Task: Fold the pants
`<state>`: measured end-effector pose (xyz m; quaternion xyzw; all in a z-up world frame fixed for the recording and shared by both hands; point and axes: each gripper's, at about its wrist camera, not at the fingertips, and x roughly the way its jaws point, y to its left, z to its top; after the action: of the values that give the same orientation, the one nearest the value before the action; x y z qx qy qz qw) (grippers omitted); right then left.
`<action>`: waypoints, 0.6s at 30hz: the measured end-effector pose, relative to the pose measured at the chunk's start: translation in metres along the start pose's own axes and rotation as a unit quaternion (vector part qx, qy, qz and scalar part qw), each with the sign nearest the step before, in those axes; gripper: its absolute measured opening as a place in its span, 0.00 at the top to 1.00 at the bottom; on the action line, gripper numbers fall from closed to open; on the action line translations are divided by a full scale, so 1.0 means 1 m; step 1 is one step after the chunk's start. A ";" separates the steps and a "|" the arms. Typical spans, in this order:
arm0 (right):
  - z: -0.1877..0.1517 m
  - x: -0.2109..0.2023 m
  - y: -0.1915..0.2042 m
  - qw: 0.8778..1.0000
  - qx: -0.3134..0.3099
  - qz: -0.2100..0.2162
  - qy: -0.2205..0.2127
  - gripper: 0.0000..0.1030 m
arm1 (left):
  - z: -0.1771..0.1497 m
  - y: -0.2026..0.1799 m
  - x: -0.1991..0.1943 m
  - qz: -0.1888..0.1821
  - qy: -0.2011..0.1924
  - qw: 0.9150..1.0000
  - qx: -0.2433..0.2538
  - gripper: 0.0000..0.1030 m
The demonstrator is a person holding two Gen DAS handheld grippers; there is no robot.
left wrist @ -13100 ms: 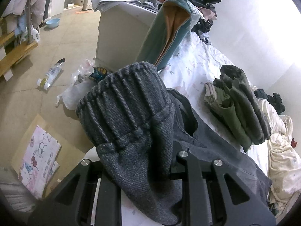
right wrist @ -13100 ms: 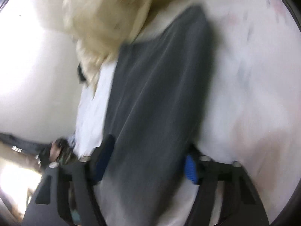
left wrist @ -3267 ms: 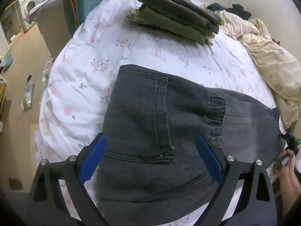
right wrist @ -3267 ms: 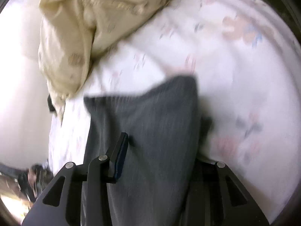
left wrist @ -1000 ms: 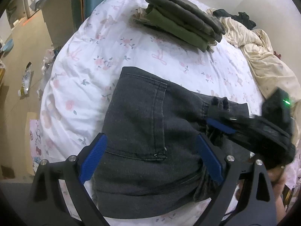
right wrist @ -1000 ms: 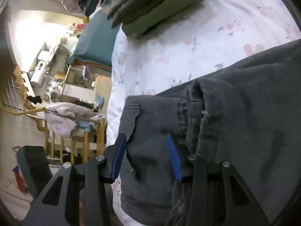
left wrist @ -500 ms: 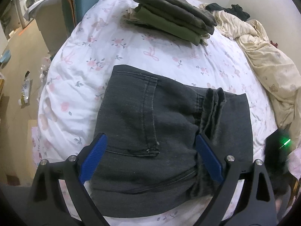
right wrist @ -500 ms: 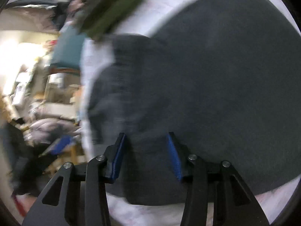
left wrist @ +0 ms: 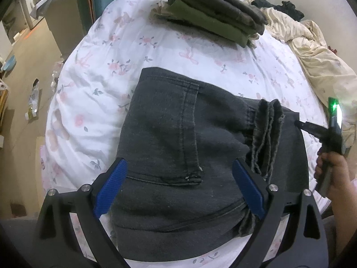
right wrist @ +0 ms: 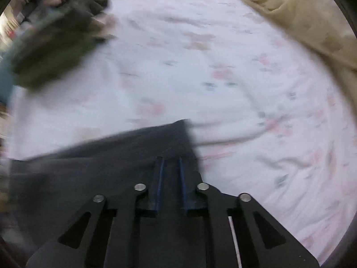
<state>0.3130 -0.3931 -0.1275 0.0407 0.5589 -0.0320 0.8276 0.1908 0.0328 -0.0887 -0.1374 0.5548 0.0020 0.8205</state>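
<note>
Dark pants (left wrist: 178, 156) lie folded on the floral bed (left wrist: 100, 71), stacked olive clothes (left wrist: 214, 13) well beyond. Left hand-held gripper (left wrist: 178, 189) hovers over them, jaws wide apart, empty. Right hand-held gripper (right wrist: 170, 165) at the pants' edge, jaws closing, nearly together; view blurred.
</note>
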 end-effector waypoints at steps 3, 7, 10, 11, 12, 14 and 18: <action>-0.009 -0.001 -0.023 1.000 0.021 0.000 -0.005 0.86 | 0.000 -0.001 0.003 0.002 0.005 1.000 0.004 0.10; -0.003 -0.033 -0.035 0.993 0.067 0.081 -0.046 0.86 | -0.001 -0.002 0.001 -0.005 0.003 1.000 0.006 0.10; 0.005 -0.025 -0.017 0.995 0.036 0.084 -0.035 0.86 | -0.001 -0.004 -0.001 -0.007 -0.003 1.000 0.011 0.10; 0.008 -0.013 -0.015 0.998 0.025 0.059 -0.026 0.86 | -0.002 -0.005 -0.002 -0.006 -0.006 1.000 0.013 0.10; 0.010 -0.001 -0.016 0.999 0.019 0.037 -0.016 0.89 | -0.003 -0.005 -0.003 -0.003 -0.010 1.000 0.016 0.10; 0.012 0.021 -0.027 0.999 0.047 0.018 -0.004 0.89 | -0.002 -0.004 -0.003 0.004 -0.014 1.000 0.018 0.10; 0.015 0.004 -0.035 0.996 0.074 0.042 0.002 0.87 | 0.002 0.001 -0.006 0.010 -0.021 1.000 0.002 0.10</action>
<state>0.3252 -0.4294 -0.1265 0.1253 0.5542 -0.0387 0.8220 0.1904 0.0351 -0.0830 -0.1306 0.5389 0.0118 0.8321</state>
